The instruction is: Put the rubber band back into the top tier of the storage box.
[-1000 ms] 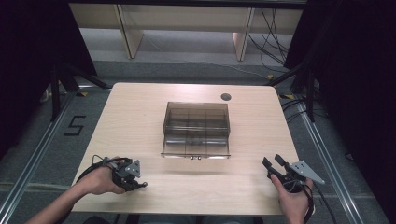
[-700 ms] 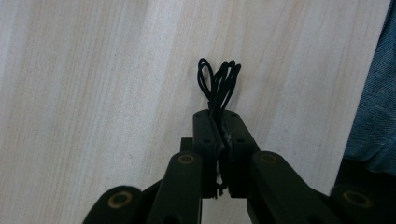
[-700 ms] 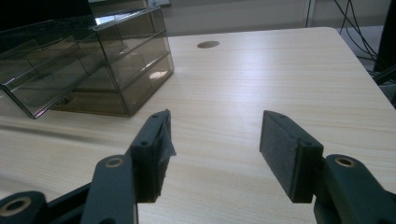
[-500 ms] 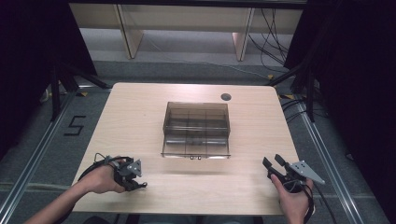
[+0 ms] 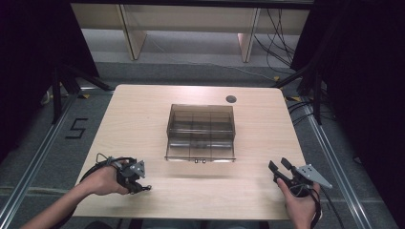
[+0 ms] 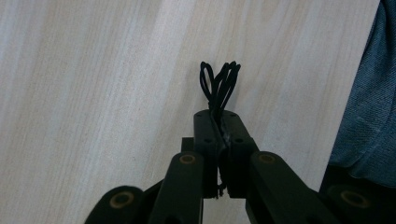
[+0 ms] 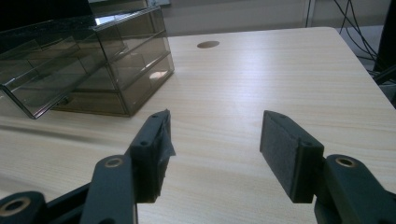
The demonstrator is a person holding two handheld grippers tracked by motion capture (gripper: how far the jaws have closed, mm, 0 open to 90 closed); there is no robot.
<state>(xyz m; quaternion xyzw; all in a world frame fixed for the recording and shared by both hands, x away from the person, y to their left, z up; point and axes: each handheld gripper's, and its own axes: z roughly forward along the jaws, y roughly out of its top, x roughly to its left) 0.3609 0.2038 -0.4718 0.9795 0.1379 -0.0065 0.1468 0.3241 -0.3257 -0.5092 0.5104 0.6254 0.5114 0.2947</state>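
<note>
Tabletop (image 5: 143, 119) is carrying one container at centre, with a hand-held gripper stationed at each near corner.

Left: the left hand-held gripper (image 5: 138, 179) is sitting low over the near left edge, held in the person's left hand (image 5: 102, 180). In the left gripper view its jaws are closing fully on a bundle of thin black loops (image 6: 219, 86), apparently hair ties or elastic bands, which are protruding past the jaw tips over bare wood. A blue sleeve (image 6: 366, 116) is showing at that view's right edge.

Centre: the smoky transparent drawer box (image 5: 201, 132) is standing well apart from both grippers. Its drawers are appearing shut; in the right gripper view its compartments (image 7: 88, 70) are looking empty, though tint and glare are preventing certainty.

Right: the right hand-held gripper (image 5: 279, 167) is resting near the right front corner, jaws standing wide apart and holding nothing. A grommet hole (image 5: 231, 99) is lying beyond the box.

Risks, as judged: the loops are being pinched only at one end, so a quick swing could be shaking some loose. The light box may be sliding rather than opening if a drawer is pulled without being braced.
</note>
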